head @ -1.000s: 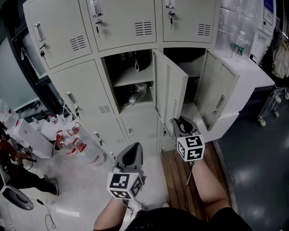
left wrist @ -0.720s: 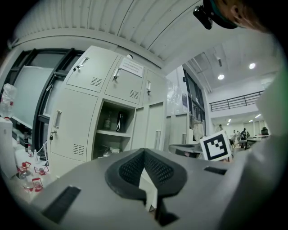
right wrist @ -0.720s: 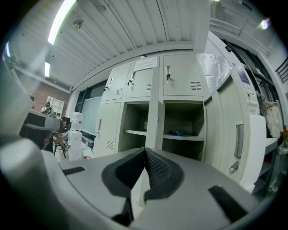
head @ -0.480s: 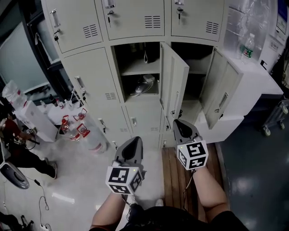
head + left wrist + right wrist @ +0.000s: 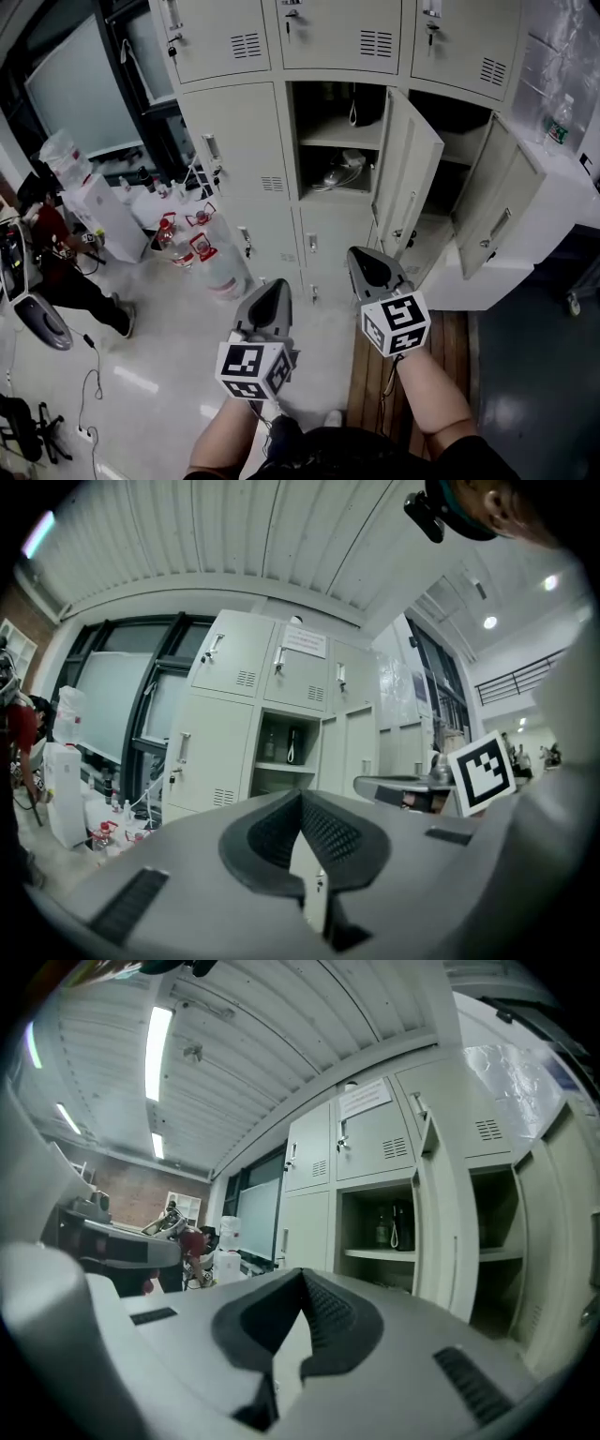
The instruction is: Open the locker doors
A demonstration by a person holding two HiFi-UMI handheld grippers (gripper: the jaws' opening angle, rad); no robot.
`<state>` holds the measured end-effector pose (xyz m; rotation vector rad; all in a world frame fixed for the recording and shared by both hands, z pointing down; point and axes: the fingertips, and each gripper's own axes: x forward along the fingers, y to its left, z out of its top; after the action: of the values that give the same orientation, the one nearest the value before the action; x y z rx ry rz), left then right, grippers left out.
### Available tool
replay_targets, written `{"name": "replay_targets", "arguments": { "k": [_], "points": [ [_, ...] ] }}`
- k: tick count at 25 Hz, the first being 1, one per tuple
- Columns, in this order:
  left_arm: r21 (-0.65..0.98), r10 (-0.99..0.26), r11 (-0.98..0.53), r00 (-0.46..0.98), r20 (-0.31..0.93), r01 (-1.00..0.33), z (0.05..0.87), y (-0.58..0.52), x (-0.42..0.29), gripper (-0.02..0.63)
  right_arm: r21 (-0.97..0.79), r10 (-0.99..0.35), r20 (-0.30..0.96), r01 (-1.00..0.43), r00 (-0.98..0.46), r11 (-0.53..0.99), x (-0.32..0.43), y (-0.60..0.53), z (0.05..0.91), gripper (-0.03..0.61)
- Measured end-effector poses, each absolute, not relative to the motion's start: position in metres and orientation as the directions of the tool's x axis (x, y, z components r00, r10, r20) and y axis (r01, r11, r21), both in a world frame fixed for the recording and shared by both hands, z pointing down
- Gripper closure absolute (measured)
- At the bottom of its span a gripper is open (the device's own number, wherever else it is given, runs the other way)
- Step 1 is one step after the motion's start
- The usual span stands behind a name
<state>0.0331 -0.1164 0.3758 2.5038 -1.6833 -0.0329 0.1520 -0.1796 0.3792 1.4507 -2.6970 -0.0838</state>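
Tall locker doors (image 5: 408, 178), swung outward, hinged right

This is a workroom or lab space in an industrial-type building, not a home. A bank of pale metal lockers (image 5: 239, 141) fills the upper centre of the head view, with two doors (image 5: 405, 178) standing open. Large water jugs (image 5: 217, 267) and a white water dispenser (image 5: 98, 214) stand on the pale floor at left. A dark-framed window (image 5: 80, 80) occupies the upper left. In the right gripper view, strip lights (image 5: 157, 1040) run along a ribbed ceiling (image 5: 281, 1016), and a brick wall (image 5: 127, 1194) shows at centre left.
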Motion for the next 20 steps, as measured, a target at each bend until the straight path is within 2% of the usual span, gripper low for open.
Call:
{"name": "replay_targets", "arguments": {
  "k": [10, 20],
  "points": [
    [0.119, -0.96, -0.269, 0.275, 0.045, -0.956, 0.376, -0.123, -0.053, 0.613, 0.063, -0.766, 0.041, -0.763, -0.641, 0.643, 0.057, -0.192, 0.377, 0.578],
    [0.129, -0.965, -0.254, 0.26, 0.034, -0.959, 0.373, -0.156, -0.15, 0.613, 0.075, -0.747, 0.042, -0.744, -0.663, 0.664, -0.048, -0.223, 0.369, 0.578]
  ]
}}
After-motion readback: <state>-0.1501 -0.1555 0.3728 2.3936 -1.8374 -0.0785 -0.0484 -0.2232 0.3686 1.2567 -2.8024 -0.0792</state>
